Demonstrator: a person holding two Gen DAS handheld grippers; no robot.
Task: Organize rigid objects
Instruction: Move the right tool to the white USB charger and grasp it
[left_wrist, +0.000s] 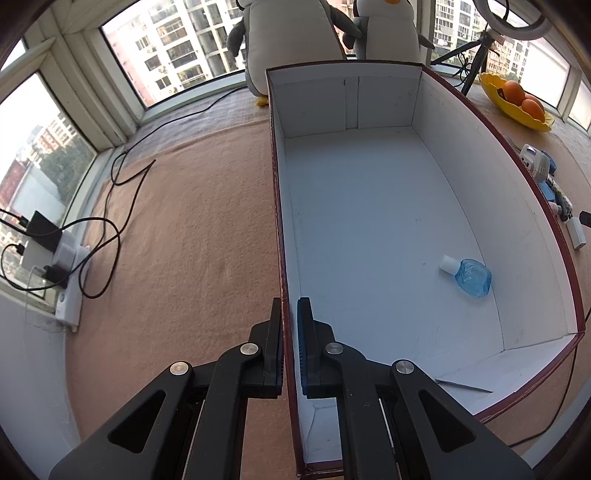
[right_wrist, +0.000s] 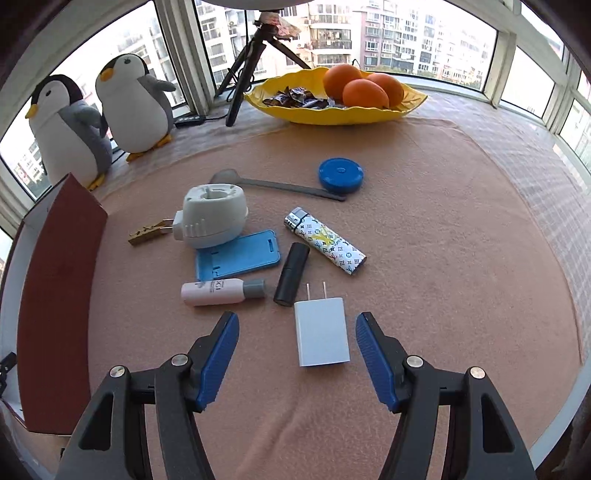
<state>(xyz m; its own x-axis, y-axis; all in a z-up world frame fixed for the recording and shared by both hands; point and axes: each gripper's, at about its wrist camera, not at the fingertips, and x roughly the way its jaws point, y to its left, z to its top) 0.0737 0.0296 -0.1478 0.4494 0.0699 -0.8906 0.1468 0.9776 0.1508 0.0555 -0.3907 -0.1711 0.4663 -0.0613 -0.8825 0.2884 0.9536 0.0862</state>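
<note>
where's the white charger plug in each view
Left wrist view: the white charger plug lies at the far right edge, outside the box.
Right wrist view: the plug sits low centre, between the open fingers of the right hand-held gripper.
Shared landmark: the yellow fruit bowl.

The left tool (left_wrist: 290, 332) sits at the lower centre of the frame, its jaws clamped on the near left wall of an open box (left_wrist: 277, 206) — one finger outside, one inside. The box, white inside with a dark red rim, fills the centre and right of the frame. A small blue bottle (left_wrist: 469, 276) with a white cap lies on its side on the box floor, lower right, near the right wall. Two plush penguins (left_wrist: 291, 40) stand behind the box at the top. A yellow bowl (left_wrist: 517, 107) with oranges sits upper right — a power strip (left_wrist: 66, 266) with plugs and black cables lies at the left edge on the tan-covered bench (left_wrist: 192, 229).
</note>
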